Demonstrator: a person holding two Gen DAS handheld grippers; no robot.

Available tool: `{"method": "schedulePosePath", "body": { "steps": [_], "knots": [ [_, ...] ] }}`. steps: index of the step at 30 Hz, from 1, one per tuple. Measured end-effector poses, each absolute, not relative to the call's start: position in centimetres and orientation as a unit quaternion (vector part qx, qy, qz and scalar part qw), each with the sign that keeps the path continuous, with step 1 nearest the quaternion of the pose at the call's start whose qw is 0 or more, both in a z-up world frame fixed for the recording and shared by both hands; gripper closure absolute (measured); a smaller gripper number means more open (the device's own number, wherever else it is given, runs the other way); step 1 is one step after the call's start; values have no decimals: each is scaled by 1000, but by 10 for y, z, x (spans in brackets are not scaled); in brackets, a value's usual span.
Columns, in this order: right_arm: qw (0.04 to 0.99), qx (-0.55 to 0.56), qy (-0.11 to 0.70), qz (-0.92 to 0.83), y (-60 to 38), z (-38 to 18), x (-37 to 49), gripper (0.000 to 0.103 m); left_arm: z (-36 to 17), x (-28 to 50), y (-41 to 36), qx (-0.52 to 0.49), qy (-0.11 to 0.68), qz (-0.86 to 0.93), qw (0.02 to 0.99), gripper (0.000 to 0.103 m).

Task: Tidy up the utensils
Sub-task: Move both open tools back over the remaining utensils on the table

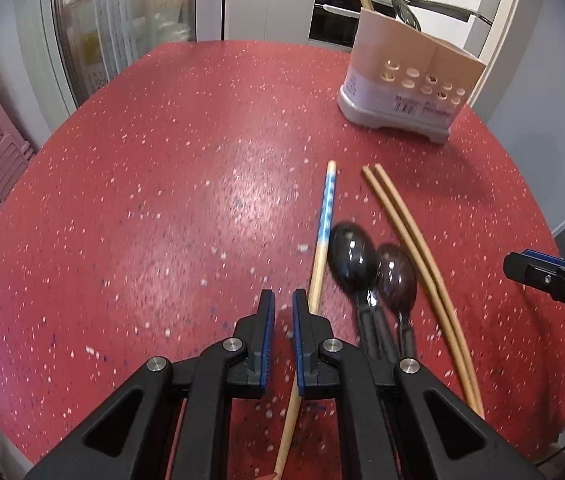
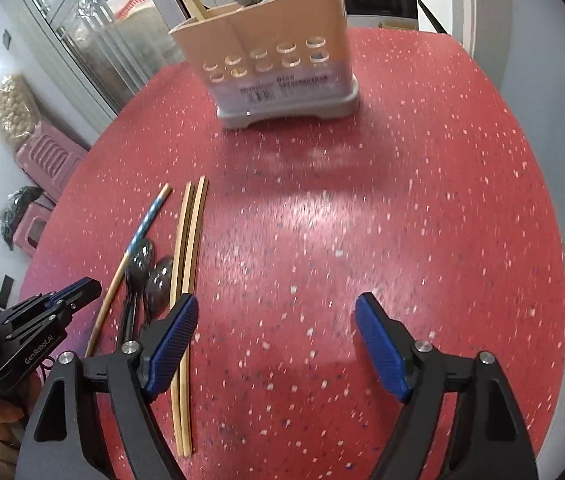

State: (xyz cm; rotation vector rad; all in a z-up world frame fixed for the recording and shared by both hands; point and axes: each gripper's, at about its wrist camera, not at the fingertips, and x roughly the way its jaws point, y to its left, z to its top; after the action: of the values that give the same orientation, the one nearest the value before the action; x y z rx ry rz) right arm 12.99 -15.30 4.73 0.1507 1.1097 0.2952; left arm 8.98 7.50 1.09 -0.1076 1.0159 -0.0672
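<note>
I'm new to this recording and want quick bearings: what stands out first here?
The red speckled table fills both views, with a beige utensil holder at its far side, already holding utensils. Nearer lie two dark spoons, a blue-patterned chopstick and plain wooden chopsticks. The left gripper is nearly closed beside the patterned chopstick; the right gripper is wide open.

Spoon handles hidden under left tool; spoons perhaps two.
</note>
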Motion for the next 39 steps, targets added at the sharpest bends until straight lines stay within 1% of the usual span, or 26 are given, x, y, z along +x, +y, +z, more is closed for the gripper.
{"method": "schedulePosePath", "body": {
  "steps": [1,2,5,11,25,32,39],
  "knots": [
    [837,72,524,140,-152,45,126,17,10,89,76,-53,486,-31,872,10],
    [836,74,525,141,-151,44,124,13,9,89,77,-55,489,-27,870,0],
    [835,79,526,144,-148,39,117,0,9,86,78,-49,479,-21,876,0],
    [832,60,535,137,-138,40,116,0,2,86,79,-24,482,-12,876,0],
    [823,-4,554,123,-101,35,135,0,-10,107,80,-6,509,-7,861,0],
    [818,-32,563,113,-89,25,143,3,-15,110,84,-1,518,-12,855,0],
    [815,-52,567,103,-87,20,143,4,-17,112,87,-3,517,-12,856,0]
  ]
}}
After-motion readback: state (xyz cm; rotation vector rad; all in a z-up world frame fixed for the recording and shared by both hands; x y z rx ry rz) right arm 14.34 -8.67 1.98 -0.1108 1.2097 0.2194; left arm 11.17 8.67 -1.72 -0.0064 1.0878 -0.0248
